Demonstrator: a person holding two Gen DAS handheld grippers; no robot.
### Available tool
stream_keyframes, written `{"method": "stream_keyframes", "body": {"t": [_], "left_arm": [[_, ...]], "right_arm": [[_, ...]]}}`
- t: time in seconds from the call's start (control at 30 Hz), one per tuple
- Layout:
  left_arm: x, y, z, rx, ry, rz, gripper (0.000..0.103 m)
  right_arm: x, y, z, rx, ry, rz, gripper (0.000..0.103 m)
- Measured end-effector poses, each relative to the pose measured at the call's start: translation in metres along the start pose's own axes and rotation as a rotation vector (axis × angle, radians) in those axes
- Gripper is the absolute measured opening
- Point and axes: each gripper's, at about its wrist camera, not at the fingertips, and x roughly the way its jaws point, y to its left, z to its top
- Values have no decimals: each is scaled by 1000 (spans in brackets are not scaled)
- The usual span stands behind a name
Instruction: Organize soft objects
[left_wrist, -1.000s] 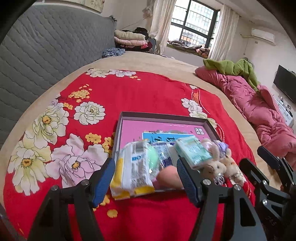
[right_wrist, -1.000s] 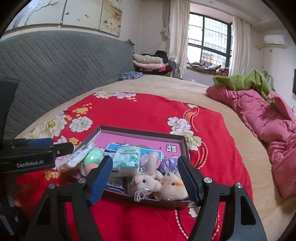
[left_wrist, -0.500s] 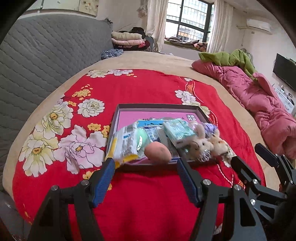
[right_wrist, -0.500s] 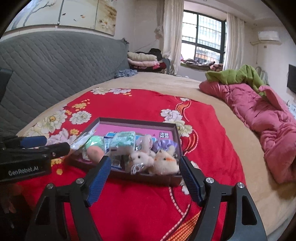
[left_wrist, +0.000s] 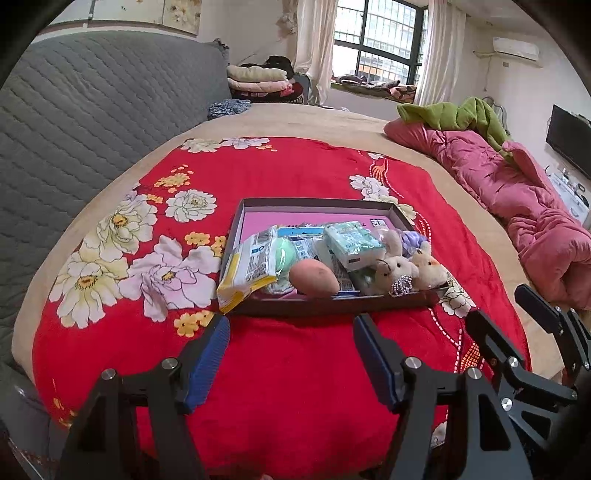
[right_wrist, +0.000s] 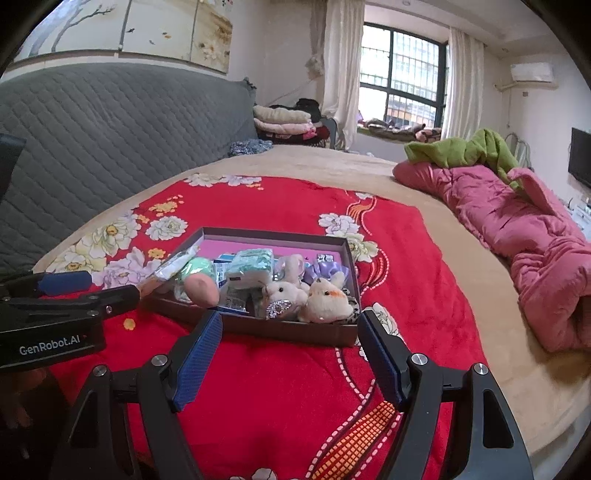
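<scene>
A shallow dark box (left_wrist: 314, 202) (right_wrist: 280, 334) with a pink floor lies on the red flowered blanket. In it are a white and yellow packet (left_wrist: 246, 266), a green sponge (left_wrist: 286, 252), a peach egg-shaped sponge (left_wrist: 313, 278) (right_wrist: 202, 290), a tissue pack (left_wrist: 352, 242) (right_wrist: 250, 267), a white plush rabbit (left_wrist: 395, 267) (right_wrist: 282, 293), a cream plush (left_wrist: 428, 266) (right_wrist: 328, 301) and a purple item (right_wrist: 327, 271). My left gripper (left_wrist: 291, 345) is open and empty, short of the box's near wall. My right gripper (right_wrist: 290, 347) is open and empty, also just before the box.
The red blanket (left_wrist: 258, 170) covers a beige bed. A grey quilted headboard (left_wrist: 92, 110) runs along the left. A pink duvet (left_wrist: 517, 206) with green cloth lies at the right. Folded bedding (right_wrist: 284, 122) is stacked by the window.
Both grippers have drawn back from the box and stay open. The box and its contents now sit farther off in both views.
</scene>
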Motion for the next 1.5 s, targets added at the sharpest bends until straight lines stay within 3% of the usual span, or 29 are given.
{"method": "stream_keyframes", "body": {"t": [0.2, 0.67, 1.5], "left_arm": [[-6, -2, -11, -13, 18, -24, 69], [-3, -6, -28, -3, 39, -3, 69], [39, -12, -47, 29, 102, 30, 69]], "right_arm": [[-11, 0, -4, 34, -12, -12, 77], [-20, -3, -19, 34, -28, -26, 77], [24, -12, -47, 77, 57, 1, 77]]}}
